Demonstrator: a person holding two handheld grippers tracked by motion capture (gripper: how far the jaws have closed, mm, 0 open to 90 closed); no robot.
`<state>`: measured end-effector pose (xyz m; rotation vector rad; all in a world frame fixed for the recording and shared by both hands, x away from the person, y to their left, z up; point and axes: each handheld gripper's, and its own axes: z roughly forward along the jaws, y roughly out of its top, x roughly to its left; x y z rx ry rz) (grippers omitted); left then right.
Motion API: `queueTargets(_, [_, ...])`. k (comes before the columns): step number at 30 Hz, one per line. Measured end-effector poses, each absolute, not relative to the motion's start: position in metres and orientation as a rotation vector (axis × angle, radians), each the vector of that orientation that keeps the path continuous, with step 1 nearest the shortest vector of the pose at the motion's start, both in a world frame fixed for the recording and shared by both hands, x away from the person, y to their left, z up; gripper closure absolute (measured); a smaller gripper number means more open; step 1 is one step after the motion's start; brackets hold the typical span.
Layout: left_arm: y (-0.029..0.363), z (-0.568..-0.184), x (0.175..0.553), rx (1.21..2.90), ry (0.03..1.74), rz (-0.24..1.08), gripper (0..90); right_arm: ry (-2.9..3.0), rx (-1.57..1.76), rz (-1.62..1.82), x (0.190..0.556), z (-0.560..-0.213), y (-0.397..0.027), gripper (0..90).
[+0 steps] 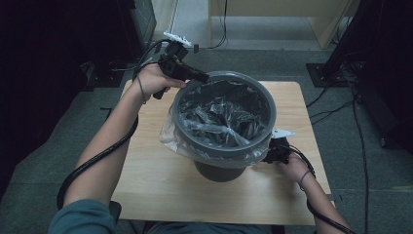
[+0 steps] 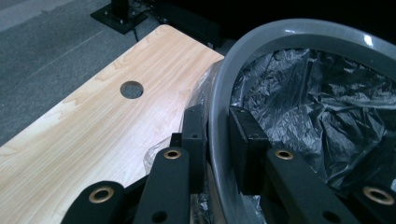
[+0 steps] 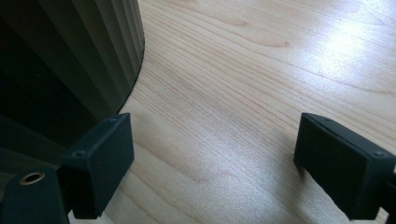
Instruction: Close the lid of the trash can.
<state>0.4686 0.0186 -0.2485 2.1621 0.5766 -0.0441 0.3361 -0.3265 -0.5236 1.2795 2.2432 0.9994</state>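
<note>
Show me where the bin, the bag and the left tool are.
bin (image 1: 220,168): high view, its dark side wall.
bag (image 1: 221,117): high view, crumpled plastic inside.
left tool (image 2: 215,140): left gripper view, between its fingertips, astride the rim.

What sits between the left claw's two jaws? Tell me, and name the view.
The grey bin's rim, with the clear bag liner folded over it: one jaw stands outside the rim and one inside, as the left gripper view shows for the left claw.

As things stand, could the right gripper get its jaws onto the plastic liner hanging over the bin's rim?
Probably yes. The right gripper sits open beside the bin, just under the liner overhang, nothing between; it would need to lift slightly.
</note>
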Motion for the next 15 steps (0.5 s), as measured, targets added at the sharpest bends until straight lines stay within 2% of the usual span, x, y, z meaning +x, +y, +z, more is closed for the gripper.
queueTargets(15, [0.0158,-0.2516,0.4727,2.142,0.607,-0.039,75.2,2.243,1.28,0.999,0.3361,-0.5235,-0.3265,11.8])
